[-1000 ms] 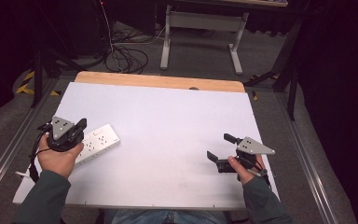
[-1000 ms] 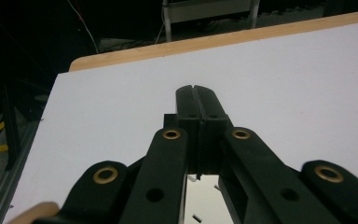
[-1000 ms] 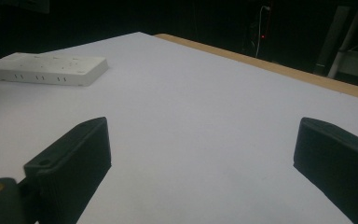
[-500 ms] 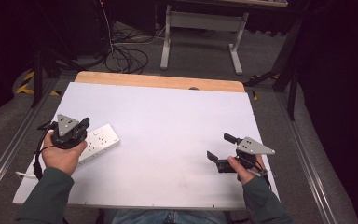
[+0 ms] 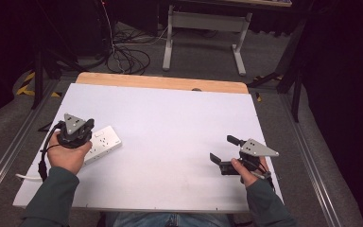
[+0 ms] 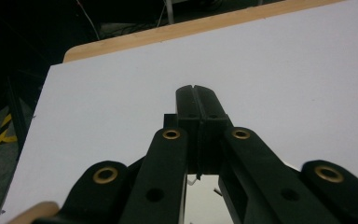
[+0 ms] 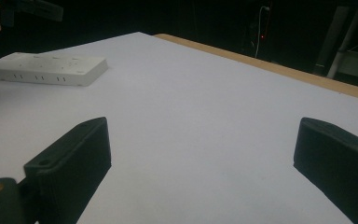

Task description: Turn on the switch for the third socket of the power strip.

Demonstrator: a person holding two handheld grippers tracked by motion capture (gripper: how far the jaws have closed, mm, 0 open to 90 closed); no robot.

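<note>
While both hands rest near the front edge of the worktop (image 5: 170, 142), the right gripper (image 5: 227, 152) sits low over the white surface with its fingers (image 7: 74, 154) spread wide, nothing between them, bare sheet showing in the gap. Left gripper (image 5: 86, 126) held in the left hand (image 5: 66, 156), fingers (image 6: 198, 105) pressed together tip to tip, nothing pinched; bare white sheet lies ahead of the tips in the left gripper view. White power strip (image 5: 103, 144) lies flat on the worktop directly under and just beyond the left fingers in the high view, partly covered by that hand; whether the fingers touch it cannot be told. From the right gripper view the strip (image 7: 46, 69) lies well beyond the fingers, far off to the left, sockets facing up. Beyond the white sheet, the wooden rear edge (image 5: 160, 82) of the worktop; farther back, cables (image 5: 127, 59) on the floor and a grey table frame (image 5: 203, 33).
</note>
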